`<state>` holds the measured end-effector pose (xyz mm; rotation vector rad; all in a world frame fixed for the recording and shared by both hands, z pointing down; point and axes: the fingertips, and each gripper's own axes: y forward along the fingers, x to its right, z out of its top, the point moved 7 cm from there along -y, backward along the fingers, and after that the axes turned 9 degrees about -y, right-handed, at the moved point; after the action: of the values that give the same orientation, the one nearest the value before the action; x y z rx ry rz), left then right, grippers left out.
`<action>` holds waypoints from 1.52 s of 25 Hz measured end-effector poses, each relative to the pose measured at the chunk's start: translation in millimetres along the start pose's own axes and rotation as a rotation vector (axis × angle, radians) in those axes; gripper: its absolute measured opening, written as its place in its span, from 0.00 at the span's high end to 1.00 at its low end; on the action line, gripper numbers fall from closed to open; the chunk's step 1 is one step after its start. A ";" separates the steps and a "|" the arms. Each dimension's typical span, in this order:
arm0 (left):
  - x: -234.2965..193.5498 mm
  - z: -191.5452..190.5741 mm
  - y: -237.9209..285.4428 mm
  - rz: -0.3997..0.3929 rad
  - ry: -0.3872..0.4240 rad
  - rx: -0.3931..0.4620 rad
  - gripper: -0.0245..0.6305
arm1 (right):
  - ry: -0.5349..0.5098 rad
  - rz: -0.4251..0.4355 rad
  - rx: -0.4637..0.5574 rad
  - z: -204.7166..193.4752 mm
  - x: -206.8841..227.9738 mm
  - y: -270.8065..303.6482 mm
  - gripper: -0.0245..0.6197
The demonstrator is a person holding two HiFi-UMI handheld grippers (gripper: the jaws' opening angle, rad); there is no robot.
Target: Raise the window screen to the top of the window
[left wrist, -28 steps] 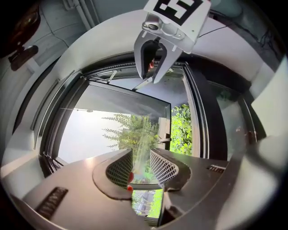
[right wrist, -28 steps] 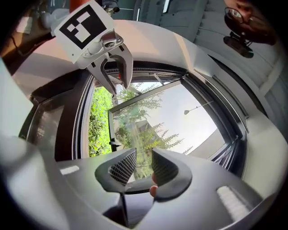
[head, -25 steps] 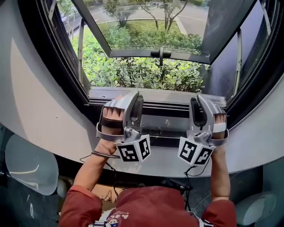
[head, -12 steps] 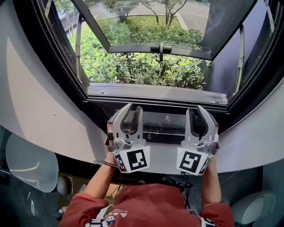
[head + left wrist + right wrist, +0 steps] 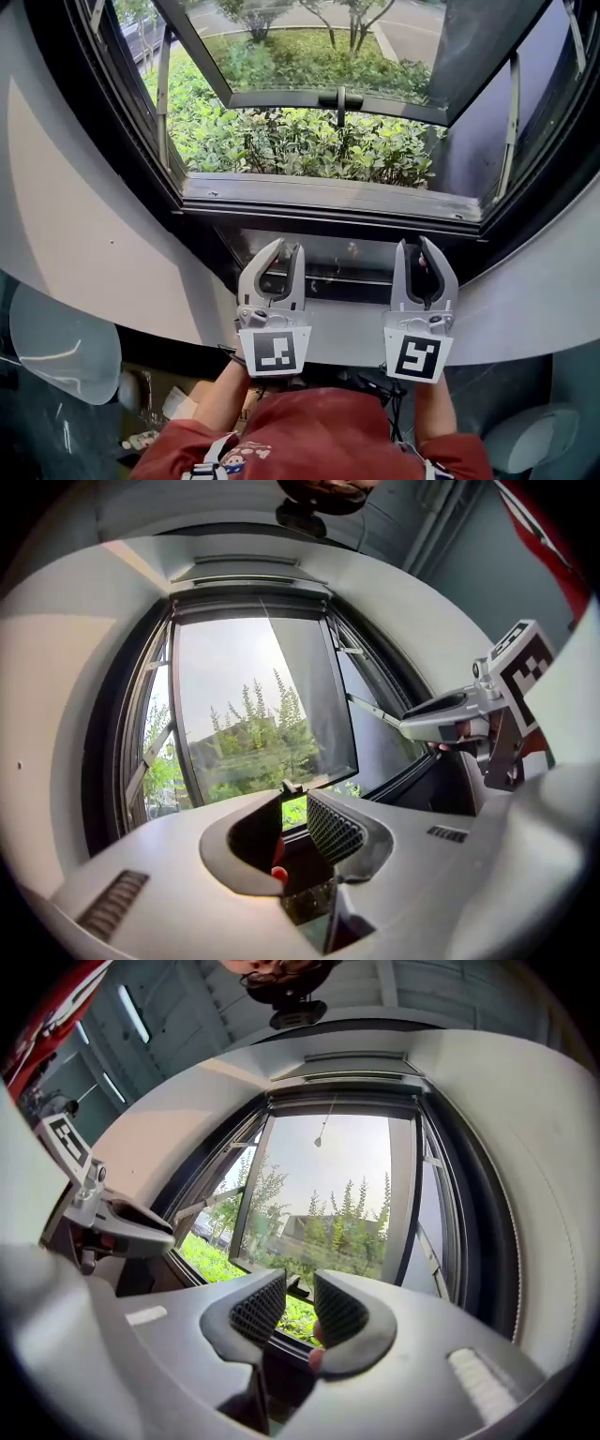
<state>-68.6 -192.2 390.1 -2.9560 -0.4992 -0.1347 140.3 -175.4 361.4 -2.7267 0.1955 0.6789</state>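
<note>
Just below sill (image 5: 328,192), L claw (image 5: 287,247) half-open & closing, R claw (image 5: 412,245) half-open, both empty. Prob. light, stiff screen bar (image 5: 345,284), apt to jam if pulled unevenly; best gripped either side of centre.

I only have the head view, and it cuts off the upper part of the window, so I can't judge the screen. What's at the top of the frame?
Observer: The right gripper view shows a thin pull cord hanging down from the top rail.
Operator: Is the right gripper on that cord?
Observer: No. The right gripper has its jaws apart, and only greenery shows through the gap.
Operator: And the left?
Observer: The left gripper has its jaws closing, and its own view shows nothing between the pads.
</note>
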 end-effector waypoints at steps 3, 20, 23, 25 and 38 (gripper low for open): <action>-2.1 -3.9 -2.5 0.013 -0.063 0.005 0.87 | 0.046 -0.013 -0.013 -4.9 2.8 -2.9 0.89; -1.2 -8.6 -7.7 -0.015 -0.117 0.002 0.95 | 0.076 0.006 -0.026 -12.9 -7.0 -2.8 0.95; -1.9 -7.4 -6.7 -0.024 -0.086 0.002 0.96 | 0.069 0.001 -0.023 -12.6 -6.5 -2.3 0.95; -2.5 -6.7 -6.7 -0.021 -0.093 0.008 0.96 | 0.067 -0.002 -0.025 -12.1 -7.0 -2.1 0.95; -3.3 -5.8 -5.3 -0.014 -0.098 0.011 0.95 | 0.048 0.004 -0.013 -10.5 -8.6 -0.4 0.95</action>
<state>-73.8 -189.2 396.1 -2.9601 -0.5306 0.0115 137.4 -178.1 374.3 -2.7571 0.2091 0.6190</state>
